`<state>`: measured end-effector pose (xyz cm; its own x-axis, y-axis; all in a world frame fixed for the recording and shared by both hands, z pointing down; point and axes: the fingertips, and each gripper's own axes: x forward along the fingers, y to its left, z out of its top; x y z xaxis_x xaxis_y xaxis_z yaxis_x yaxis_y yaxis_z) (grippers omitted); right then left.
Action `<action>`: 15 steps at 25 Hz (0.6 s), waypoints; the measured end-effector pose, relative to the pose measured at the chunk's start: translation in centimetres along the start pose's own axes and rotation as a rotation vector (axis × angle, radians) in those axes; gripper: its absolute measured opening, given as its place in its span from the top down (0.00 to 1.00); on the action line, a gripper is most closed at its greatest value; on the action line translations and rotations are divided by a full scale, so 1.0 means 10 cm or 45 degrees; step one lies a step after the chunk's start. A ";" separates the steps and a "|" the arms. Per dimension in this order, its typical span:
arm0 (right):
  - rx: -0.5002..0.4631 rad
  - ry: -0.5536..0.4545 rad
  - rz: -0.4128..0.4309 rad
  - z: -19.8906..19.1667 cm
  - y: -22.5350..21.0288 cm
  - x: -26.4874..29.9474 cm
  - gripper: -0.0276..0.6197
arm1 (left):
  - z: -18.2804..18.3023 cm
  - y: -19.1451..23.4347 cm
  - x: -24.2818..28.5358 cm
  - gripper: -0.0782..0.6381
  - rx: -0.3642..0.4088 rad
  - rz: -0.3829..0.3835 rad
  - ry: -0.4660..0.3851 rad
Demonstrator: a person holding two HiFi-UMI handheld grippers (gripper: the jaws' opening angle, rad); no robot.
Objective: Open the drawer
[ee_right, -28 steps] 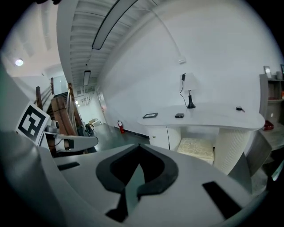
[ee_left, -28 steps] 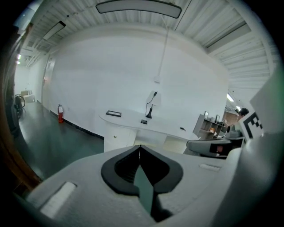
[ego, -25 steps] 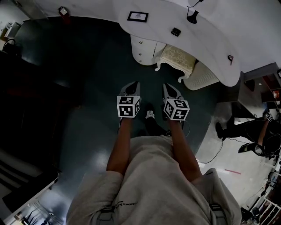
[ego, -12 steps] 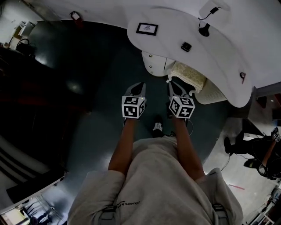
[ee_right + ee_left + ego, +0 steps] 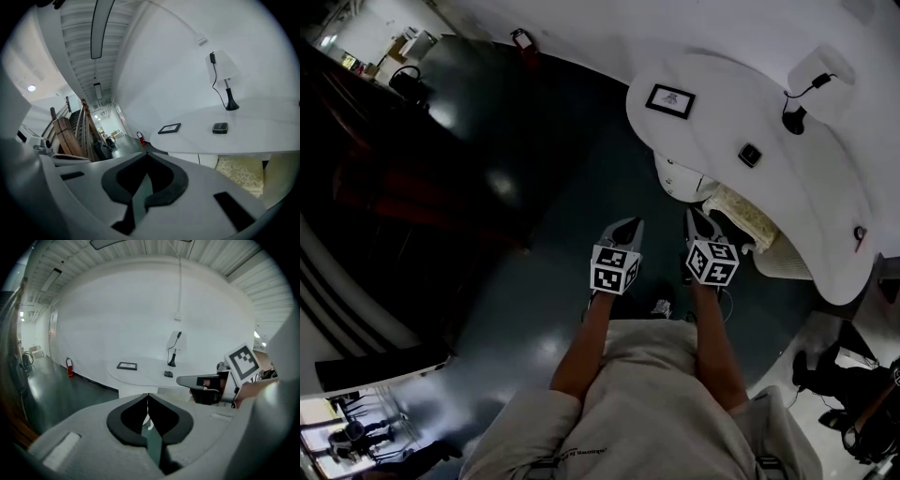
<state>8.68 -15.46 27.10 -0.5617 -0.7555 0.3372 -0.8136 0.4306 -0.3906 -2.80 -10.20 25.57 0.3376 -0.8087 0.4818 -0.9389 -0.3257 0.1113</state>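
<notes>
Approach phase: my left gripper [image 5: 630, 223] and right gripper [image 5: 694, 214], both closed and empty, have neared the white knobbed drawer unit [image 5: 682, 176] under the curved white desk [image 5: 722, 112]. The drawer is not yet reached.

Open dark floor [image 5: 534, 244] leading up to the drawer unit [image 5: 678, 178], white desk top [image 5: 722, 108] overhanging it, cushioned stool [image 5: 739, 208] just beside it, gap between them apparently tight

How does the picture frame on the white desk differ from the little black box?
The picture frame is larger, with a pale middle; the black box is smaller and dark. The frame lies farther from the lamp than the box. Both lie flat on the desk.
</notes>
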 end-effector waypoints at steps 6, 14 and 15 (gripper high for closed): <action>0.021 0.067 -0.005 -0.16 -0.03 0.27 0.93 | -0.09 0.34 -0.03 0.88 -0.076 0.072 0.018; 0.006 0.071 -0.029 -0.11 0.10 0.55 0.93 | 0.24 0.68 0.02 0.88 -0.066 0.062 -0.039; -0.001 0.064 -0.035 -0.06 0.09 0.61 0.93 | 0.28 0.71 0.06 0.88 -0.063 0.056 -0.046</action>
<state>4.44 -19.35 29.33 -0.5462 -0.7411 0.3904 -0.8288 0.4107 -0.3800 -9.07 -14.38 24.24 0.2973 -0.8390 0.4558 -0.9547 -0.2654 0.1342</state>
